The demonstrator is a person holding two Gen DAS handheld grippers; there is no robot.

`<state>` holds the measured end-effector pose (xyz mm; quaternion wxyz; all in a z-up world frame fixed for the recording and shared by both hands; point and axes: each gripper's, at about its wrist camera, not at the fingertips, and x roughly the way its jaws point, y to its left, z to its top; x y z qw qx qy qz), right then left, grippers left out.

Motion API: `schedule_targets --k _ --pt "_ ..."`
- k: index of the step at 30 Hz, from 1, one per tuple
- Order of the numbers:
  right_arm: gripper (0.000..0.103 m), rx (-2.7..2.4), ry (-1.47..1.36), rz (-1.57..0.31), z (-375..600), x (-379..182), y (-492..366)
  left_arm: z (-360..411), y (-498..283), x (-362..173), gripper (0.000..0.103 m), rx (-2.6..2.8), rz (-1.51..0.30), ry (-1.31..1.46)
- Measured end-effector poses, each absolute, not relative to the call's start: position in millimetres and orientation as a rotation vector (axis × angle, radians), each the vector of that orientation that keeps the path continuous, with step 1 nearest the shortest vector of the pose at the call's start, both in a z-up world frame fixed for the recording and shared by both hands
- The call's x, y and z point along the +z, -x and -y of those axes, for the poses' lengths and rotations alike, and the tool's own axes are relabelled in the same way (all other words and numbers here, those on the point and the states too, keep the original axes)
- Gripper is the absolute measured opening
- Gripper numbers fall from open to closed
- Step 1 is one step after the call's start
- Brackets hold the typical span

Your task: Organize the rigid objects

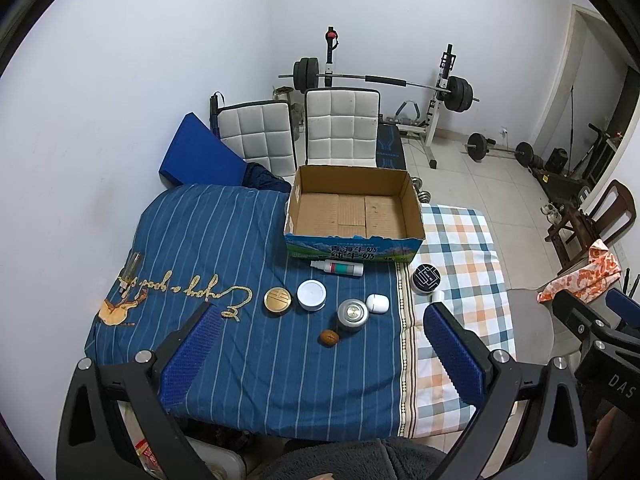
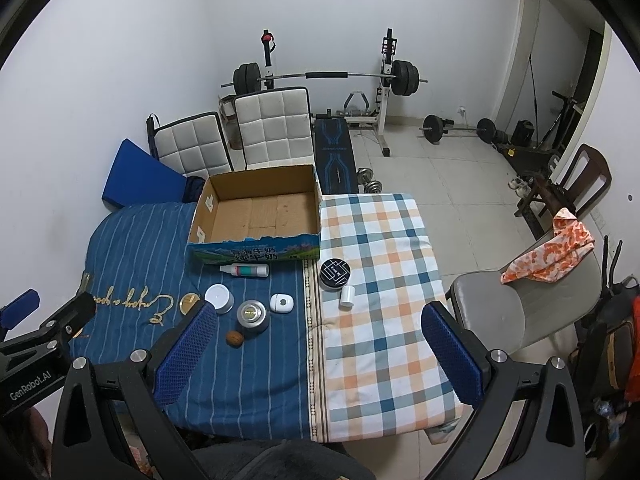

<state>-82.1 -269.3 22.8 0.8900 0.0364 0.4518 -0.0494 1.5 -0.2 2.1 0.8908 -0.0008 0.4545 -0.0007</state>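
An open, empty cardboard box (image 1: 354, 204) (image 2: 256, 208) stands at the far side of the cloth-covered table. In front of it lie a white spray bottle (image 1: 338, 268) (image 2: 245, 270), a gold round tin (image 1: 277, 301), a white round jar (image 1: 311, 295) (image 2: 219, 298), a silver puck light (image 1: 352, 314) (image 2: 252, 316), a walnut (image 1: 329, 337) (image 2: 234, 338), a white earbud case (image 1: 377, 303) (image 2: 281, 303), a black round tin (image 1: 425, 278) (image 2: 335, 273) and a small white bottle (image 2: 347, 295). My left gripper (image 1: 320, 360) and right gripper (image 2: 320, 356) are both open and empty, held above the near table edge.
A small clear bottle (image 1: 130, 270) lies at the table's left. Two white padded chairs (image 1: 340, 128) and a blue cushion (image 1: 200, 152) stand behind the table. A grey chair with an orange cloth (image 2: 548, 248) is on the right. Barbell rack (image 2: 328, 76) at the back wall.
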Motion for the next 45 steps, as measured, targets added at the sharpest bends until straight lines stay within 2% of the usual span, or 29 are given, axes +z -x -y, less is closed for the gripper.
schedule_targets --k 45 --pt "0.103 -0.100 -0.074 -0.923 268 29 80 -2 6 13 0.103 0.014 -0.941 0.013"
